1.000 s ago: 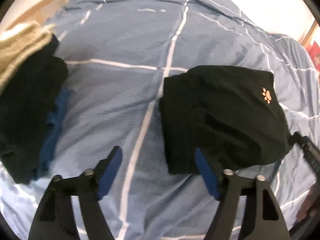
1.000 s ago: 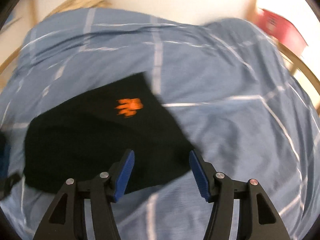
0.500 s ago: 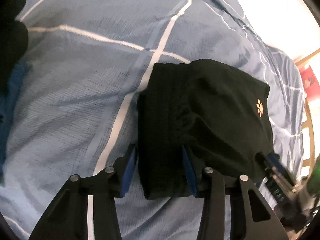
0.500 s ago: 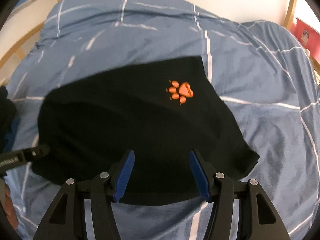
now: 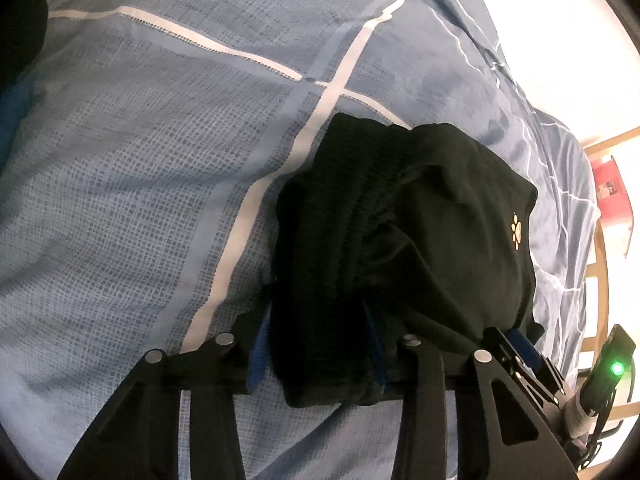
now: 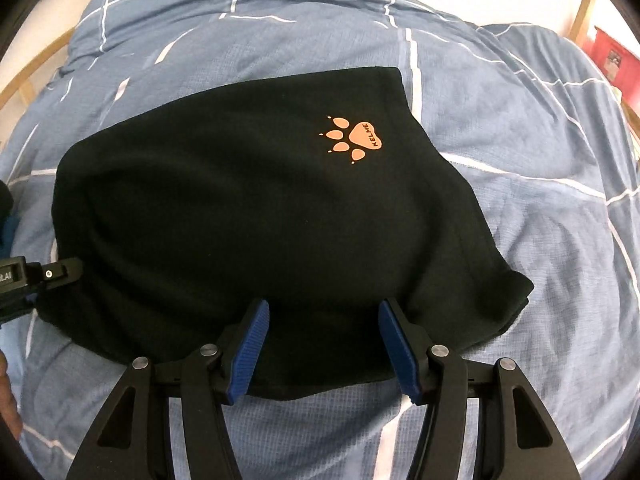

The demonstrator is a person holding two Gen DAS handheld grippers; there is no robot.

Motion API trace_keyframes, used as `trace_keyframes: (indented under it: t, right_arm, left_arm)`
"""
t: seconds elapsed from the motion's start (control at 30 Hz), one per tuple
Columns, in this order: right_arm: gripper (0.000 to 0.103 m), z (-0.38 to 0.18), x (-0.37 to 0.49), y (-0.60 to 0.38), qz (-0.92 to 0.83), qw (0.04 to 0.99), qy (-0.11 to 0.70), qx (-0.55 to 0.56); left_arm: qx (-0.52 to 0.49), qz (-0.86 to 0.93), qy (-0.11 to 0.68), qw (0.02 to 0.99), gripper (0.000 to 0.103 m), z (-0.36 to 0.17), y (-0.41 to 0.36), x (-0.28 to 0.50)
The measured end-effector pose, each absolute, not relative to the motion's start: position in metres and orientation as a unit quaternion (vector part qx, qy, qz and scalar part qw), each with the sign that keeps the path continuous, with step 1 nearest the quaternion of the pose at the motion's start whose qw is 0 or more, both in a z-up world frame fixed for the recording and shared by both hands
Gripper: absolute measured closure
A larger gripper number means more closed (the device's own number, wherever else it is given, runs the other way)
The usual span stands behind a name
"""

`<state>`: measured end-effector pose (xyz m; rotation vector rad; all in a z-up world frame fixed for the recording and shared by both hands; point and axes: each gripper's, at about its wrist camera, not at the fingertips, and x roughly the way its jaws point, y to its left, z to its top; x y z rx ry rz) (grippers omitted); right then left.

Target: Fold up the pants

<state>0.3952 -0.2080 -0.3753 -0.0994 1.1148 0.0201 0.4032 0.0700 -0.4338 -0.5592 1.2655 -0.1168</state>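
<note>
Paw logo (image 6: 354,142) legible – right wrist view only

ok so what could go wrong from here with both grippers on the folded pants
1. The left gripper has just been closing on a thick bunched corner of the black pants; it may catch only some layers, so the fold could open when lifted.
2. The right gripper straddles the near edge with its pads apart; lifting on one side only would likely skew the stack.
3. The pants lie on a soft blue duvet, which a gripper could pinch too.
</note>
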Motion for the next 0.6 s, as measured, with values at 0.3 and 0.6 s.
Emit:
trace_keyframes:
  t: [0.3, 0.6]
  right_arm:
    - [0.045, -0.351, 0.396, -0.206, 0.013, 0.861, 0.508, -0.030]
    - [0.076, -0.351, 0.436, -0.189, 0.069, 0.860, 0.505, -0.003]
  left_arm:
    - [-0.244, -0.058, 0.588, 0.769, 0.056, -0.431, 0.071, 0.407]
    - [-0.271, -0.050, 0.584, 0.764, 0.070, -0.433, 0.074, 0.412]
